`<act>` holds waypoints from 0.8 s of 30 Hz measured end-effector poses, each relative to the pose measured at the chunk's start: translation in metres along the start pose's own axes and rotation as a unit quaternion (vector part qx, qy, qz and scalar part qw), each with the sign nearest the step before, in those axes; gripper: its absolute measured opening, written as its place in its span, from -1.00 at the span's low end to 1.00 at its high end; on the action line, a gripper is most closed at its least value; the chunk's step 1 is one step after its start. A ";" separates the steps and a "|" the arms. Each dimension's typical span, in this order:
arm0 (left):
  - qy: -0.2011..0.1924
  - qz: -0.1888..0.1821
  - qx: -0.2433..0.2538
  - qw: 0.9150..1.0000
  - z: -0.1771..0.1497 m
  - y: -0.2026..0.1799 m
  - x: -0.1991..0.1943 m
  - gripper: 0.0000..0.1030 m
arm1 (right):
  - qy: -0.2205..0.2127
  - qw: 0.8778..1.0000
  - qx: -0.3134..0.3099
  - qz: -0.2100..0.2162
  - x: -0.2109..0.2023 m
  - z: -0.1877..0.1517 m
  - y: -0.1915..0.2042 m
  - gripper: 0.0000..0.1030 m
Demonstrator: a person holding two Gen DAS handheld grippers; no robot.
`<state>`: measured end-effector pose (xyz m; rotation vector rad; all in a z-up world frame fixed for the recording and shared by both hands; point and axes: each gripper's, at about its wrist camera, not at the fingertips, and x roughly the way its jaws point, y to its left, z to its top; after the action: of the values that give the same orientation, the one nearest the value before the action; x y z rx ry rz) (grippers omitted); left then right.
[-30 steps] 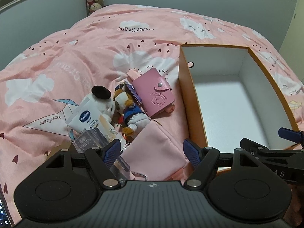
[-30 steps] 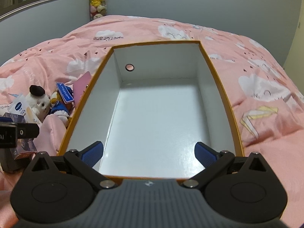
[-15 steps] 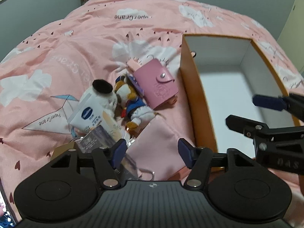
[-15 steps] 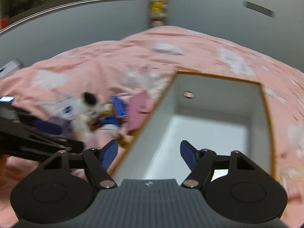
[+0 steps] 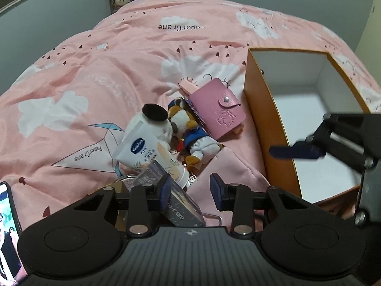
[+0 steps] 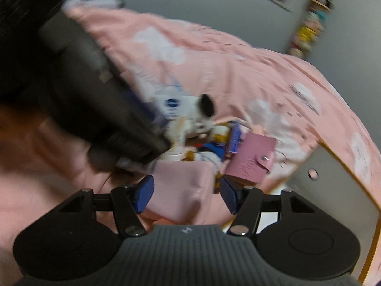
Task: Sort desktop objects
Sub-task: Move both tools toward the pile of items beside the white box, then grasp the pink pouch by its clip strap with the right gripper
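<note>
**Both grippers closing over the object pile; box beside it**

Left gripper (image 5: 190, 190): jaws closing. A dark card box (image 5: 176, 200) printed "CARD" lies between the fingers, against the left pad; whether both pads press on it cannot be told. Nothing is lifted.

Right gripper (image 6: 185, 193): jaws apart and closing. A pale pink pouch (image 6: 183, 188) lies between the fingers; the pads appear clear of it, though this view is blurred. In the left wrist view this gripper enters from 3 o'clock, over the box's open top.

Objects, left wrist view, all on the pink bedspread (image 5: 95, 76):
- white lotion tube (image 5: 145, 150), at 11 o'clock of the card box, touching it;
- white plush toy (image 5: 154, 121) with black ear, at 12 o'clock of the tube, partly under it;
- duck plush (image 5: 193, 138) in a blue jacket, just at 3 o'clock of the white plush;
- pink card wallet (image 5: 218, 108), snap shut, at 1 o'clock of the duck, touching it.

Orange box (image 5: 266, 124), white inside, stands at 3 o'clock of the pile. A phone (image 5: 9, 233), screen lit, lies at 8 o'clock.
</note>
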<state>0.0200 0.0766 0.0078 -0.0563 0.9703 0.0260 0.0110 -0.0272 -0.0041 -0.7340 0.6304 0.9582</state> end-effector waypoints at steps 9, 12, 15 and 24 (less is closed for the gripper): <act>0.008 -0.010 0.024 1.000 -0.012 0.004 0.001 -0.19 | 0.072 0.991 -0.100 0.049 0.027 0.003 0.024 0.09; 0.010 -0.017 0.008 1.000 -0.016 0.014 0.000 -0.19 | 0.095 0.988 -0.107 0.056 0.038 0.002 0.024 0.09; 0.011 -0.037 -0.014 0.999 -0.018 0.024 -0.001 -0.19 | 0.123 0.985 -0.101 0.066 0.051 0.002 0.023 0.10; -0.011 -0.044 -0.041 0.998 -0.018 0.034 -0.010 -0.18 | 0.165 0.980 -0.106 0.038 0.078 -0.006 0.023 -0.18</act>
<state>-0.0020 0.1099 0.0048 -0.1736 0.9434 -0.0142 0.0240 0.0151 -0.0725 -1.0786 0.8579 0.9919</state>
